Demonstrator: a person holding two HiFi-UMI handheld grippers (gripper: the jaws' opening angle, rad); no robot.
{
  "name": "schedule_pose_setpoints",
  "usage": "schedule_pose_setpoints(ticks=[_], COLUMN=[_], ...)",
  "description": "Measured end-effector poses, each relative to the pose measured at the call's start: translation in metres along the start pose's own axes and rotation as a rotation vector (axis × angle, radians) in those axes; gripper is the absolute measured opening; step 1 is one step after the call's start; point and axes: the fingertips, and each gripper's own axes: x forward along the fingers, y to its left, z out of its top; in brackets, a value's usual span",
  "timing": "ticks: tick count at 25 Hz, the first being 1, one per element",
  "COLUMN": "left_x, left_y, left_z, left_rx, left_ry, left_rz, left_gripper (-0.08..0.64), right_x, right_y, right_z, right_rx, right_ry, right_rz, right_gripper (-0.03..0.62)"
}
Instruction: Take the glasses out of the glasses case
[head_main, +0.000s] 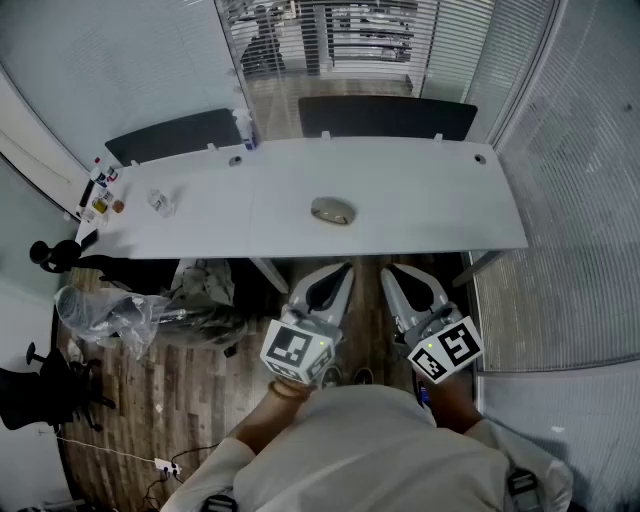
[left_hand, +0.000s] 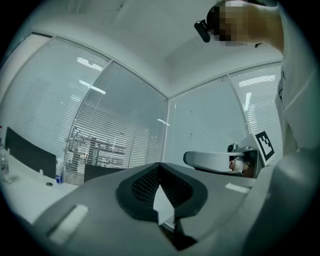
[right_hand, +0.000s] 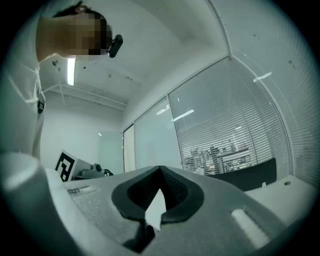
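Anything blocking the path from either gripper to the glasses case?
Nothing visible. The glasses case lies alone mid-table, bare tabletop on its near side. The left gripper and right gripper hang short of the near edge, jaws together, empty. The small items sit off at the left end.

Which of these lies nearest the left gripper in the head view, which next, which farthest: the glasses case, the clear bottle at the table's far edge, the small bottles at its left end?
1. Glasses case, middle of the table, just ahead of the left gripper.
2. Clear bottle, far edge, left of centre.
3. Small bottles, far left end.
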Motion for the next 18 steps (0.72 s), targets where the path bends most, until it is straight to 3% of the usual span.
schedule_pose_setpoints(ticks=[18], left_x=[0.0026], left_y=[0.0060], left_z=[0.0044], left_rx=[0.003], left_ry=[-0.005], left_rz=[0.005], left_gripper=[0.000], right_x=[0.0031], right_y=[-0.0065], right_z=[0.0039], right_rx=[0.029], right_ry=[-0.026], right_rz=[-0.003], right_gripper=[0.000])
